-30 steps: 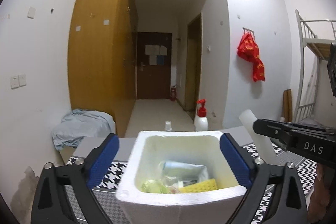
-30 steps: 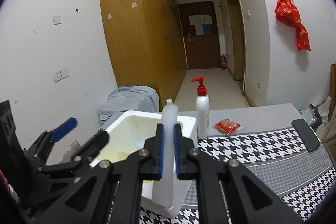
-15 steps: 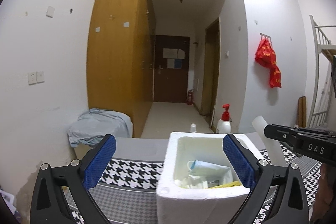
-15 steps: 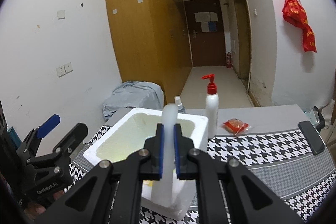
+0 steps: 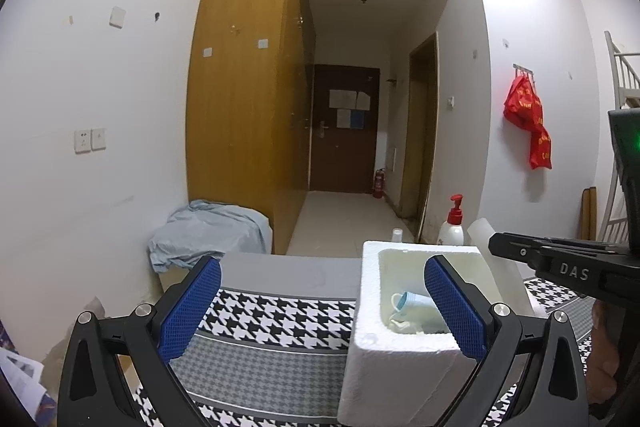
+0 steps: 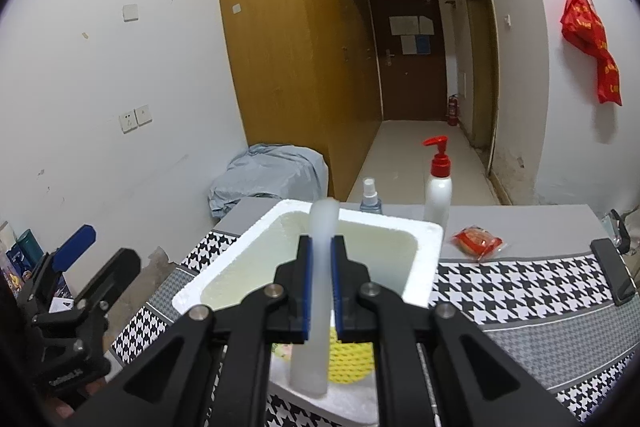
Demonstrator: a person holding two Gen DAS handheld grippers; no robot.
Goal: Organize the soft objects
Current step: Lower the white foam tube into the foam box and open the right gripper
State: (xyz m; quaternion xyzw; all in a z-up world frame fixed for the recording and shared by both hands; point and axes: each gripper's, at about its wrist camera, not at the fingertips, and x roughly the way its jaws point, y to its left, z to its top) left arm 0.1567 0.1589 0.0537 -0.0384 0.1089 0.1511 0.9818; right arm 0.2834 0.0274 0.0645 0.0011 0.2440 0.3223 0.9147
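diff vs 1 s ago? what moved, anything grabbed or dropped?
Left hand-held gripper swung left: the foam box slid from centre to the view's right; jaws open, empty. Right hand-held gripper carried the white foam tube over the box. Grip unchanged; nothing released.

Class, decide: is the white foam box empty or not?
Not empty: the foam box holds a blue cup, and a yellow sponge.

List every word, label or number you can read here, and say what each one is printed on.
"DAS": on the black side of the right gripper, seen from the left wrist.
Yellow characters on the red bag hung on the wall: too blurred to read.
Papers on the dark door: too small to read.
Pale print on the left gripper: too small to read.
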